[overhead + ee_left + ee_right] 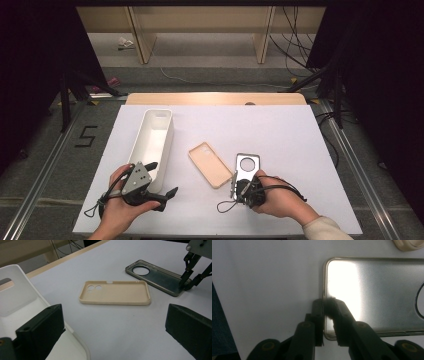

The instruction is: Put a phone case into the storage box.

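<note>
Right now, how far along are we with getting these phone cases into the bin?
Nothing is in the white bin yet. The right gripper is shut on the near edge of the clear case. The beige case lies untouched on the table; the left gripper is open beside the bin.

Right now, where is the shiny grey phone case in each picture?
High view: the grey phone case lies right of centre, by the right gripper.
Left gripper view: upper right.
Right gripper view: right half, its edge pinched.
Shared landmark: the tan phone case beside it.
</note>
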{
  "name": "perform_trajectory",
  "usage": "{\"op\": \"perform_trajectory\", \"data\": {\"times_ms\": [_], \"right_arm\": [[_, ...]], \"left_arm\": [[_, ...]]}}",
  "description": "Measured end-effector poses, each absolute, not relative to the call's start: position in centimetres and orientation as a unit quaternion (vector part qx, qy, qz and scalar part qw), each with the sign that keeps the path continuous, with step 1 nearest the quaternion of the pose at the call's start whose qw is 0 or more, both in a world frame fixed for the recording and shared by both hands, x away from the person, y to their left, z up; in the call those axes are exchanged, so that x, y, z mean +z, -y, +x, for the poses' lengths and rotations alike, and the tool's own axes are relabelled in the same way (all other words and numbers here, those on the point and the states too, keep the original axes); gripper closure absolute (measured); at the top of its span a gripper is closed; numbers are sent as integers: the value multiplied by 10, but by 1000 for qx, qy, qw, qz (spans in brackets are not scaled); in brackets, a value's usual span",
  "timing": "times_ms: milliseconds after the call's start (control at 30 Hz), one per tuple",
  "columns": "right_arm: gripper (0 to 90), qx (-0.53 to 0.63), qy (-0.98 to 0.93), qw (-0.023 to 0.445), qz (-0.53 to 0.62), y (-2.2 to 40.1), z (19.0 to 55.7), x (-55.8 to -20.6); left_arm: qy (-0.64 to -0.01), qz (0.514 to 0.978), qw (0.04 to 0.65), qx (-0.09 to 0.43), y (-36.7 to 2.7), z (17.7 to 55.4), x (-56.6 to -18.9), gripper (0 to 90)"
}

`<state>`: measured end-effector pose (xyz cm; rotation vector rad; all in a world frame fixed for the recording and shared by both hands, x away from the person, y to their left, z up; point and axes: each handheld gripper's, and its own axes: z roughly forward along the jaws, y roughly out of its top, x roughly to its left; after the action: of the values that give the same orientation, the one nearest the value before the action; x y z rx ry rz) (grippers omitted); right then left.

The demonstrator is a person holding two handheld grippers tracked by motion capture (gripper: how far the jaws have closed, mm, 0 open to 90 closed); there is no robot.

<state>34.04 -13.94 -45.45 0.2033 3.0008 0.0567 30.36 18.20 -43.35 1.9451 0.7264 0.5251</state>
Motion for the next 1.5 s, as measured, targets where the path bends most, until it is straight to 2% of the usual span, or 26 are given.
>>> {"op": "perform_trajectory", "data": {"times_ms": [167, 967, 1400, 1500], "right_arm": [[874, 18, -996, 61, 61, 140, 339, -454], [892, 66, -992, 48, 101, 159, 338, -443], [893, 138, -978, 88, 127, 176, 335, -424], [893, 153, -975, 99, 126, 179, 334, -422]], "left_arm": [[-297, 798, 479, 215, -182, 303, -434, 17], [-298, 797, 479, 216, -182, 303, -433, 22], [-299, 799, 479, 209, -174, 301, -429, 37], [-302, 798, 482, 202, -168, 302, -426, 68]]}}
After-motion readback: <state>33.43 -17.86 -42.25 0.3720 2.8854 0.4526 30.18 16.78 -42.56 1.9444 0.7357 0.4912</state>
